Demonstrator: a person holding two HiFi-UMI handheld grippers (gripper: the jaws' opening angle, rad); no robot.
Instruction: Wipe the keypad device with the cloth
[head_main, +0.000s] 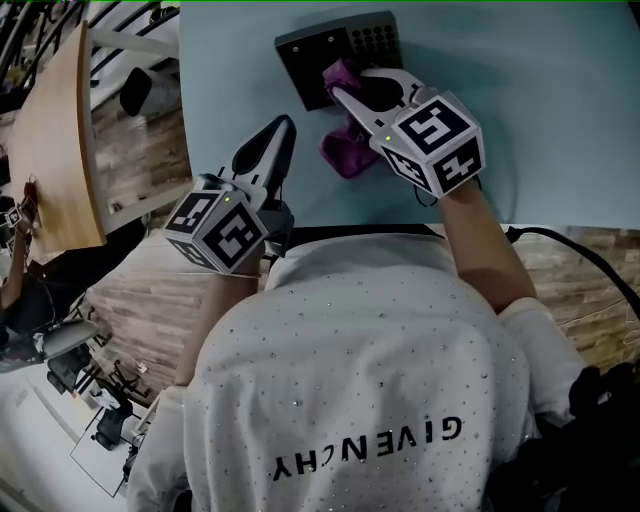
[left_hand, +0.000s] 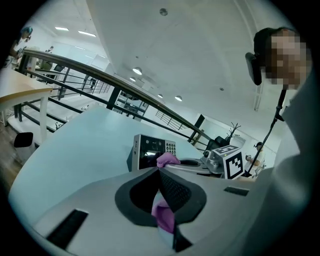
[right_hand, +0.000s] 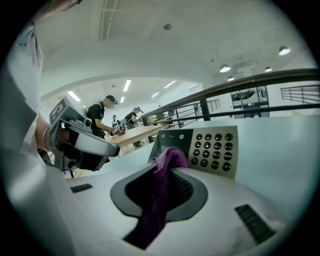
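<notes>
The black keypad device (head_main: 335, 50) lies flat at the far side of the pale blue table (head_main: 560, 120); its dark screen is to the left and its button grid to the right. My right gripper (head_main: 340, 88) is shut on a purple cloth (head_main: 346, 150). The cloth's top bunches at the device's near edge and the rest hangs down onto the table. In the right gripper view the cloth (right_hand: 167, 160) pokes out of the shut jaws just short of the keypad device (right_hand: 215, 147). My left gripper (head_main: 287, 124) is shut on nothing, left of the cloth and apart from it.
A wooden tabletop (head_main: 55, 150) stands to the left across a gap of wood floor. A black cable (head_main: 575, 248) runs by the table's front right edge. Camera gear (head_main: 100, 420) sits on the floor at the lower left. A railing (left_hand: 100, 77) runs behind the table.
</notes>
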